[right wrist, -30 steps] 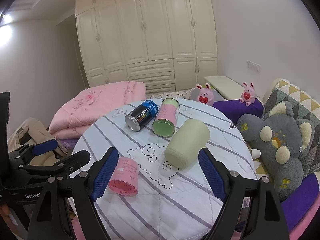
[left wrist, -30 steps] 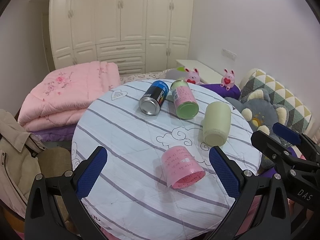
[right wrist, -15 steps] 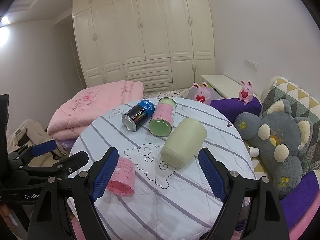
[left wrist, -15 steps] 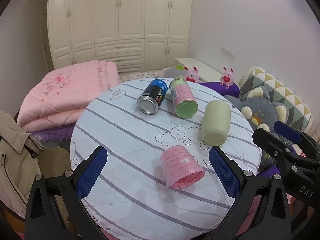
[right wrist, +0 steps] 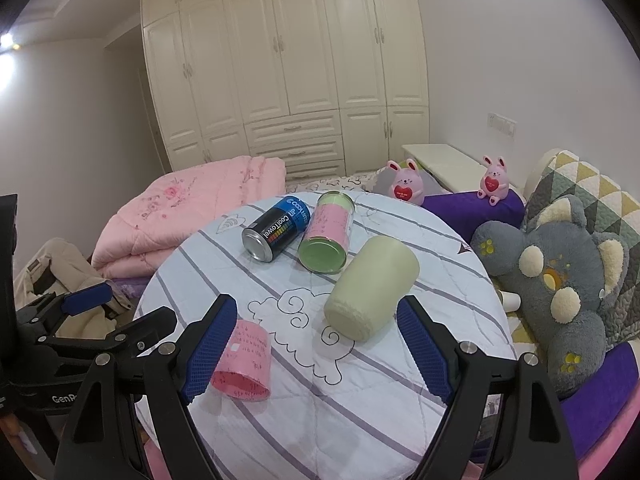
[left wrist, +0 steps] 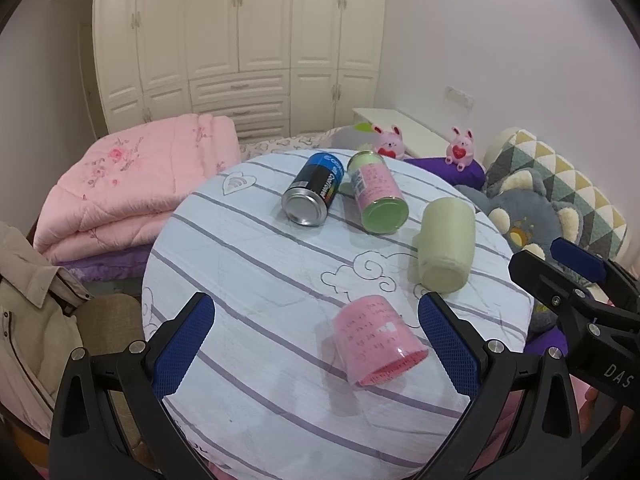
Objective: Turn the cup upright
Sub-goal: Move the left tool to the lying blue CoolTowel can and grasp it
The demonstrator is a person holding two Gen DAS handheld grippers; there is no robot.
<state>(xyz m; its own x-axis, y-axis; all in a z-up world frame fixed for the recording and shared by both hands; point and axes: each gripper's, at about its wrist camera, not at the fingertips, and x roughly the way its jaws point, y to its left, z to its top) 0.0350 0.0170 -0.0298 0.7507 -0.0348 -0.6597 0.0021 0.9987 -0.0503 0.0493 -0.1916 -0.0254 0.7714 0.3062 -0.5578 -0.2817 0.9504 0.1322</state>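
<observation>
Step in hand: approach. No cup is gripped yet.

The left tongs [left wrist: 316, 340] are spread wide and hold nothing; they hover over the near edge of the counter [left wrist: 224, 248]. The right tongs [right wrist: 316, 344] are likewise spread wide and hold nothing.

Landmark: the pale green cup [right wrist: 370, 286]. It lies on its side on the counter, closed base toward the cameras. It sits framed between the right tongs' fingers but is not touched.

- Pink cup [left wrist: 378, 338]: on its side, nearer the cameras than the green cup, to its left.
- Blue can [left wrist: 314, 194] and pink-and-green canister [left wrist: 378, 196]: on their sides, beyond the green cup.

Next move, as judged: lower the right tongs around the green cup's body, clamp across its sides, lift, then turn it until its base meets the counter. A round body may roll if nudged before the clamp.
</observation>
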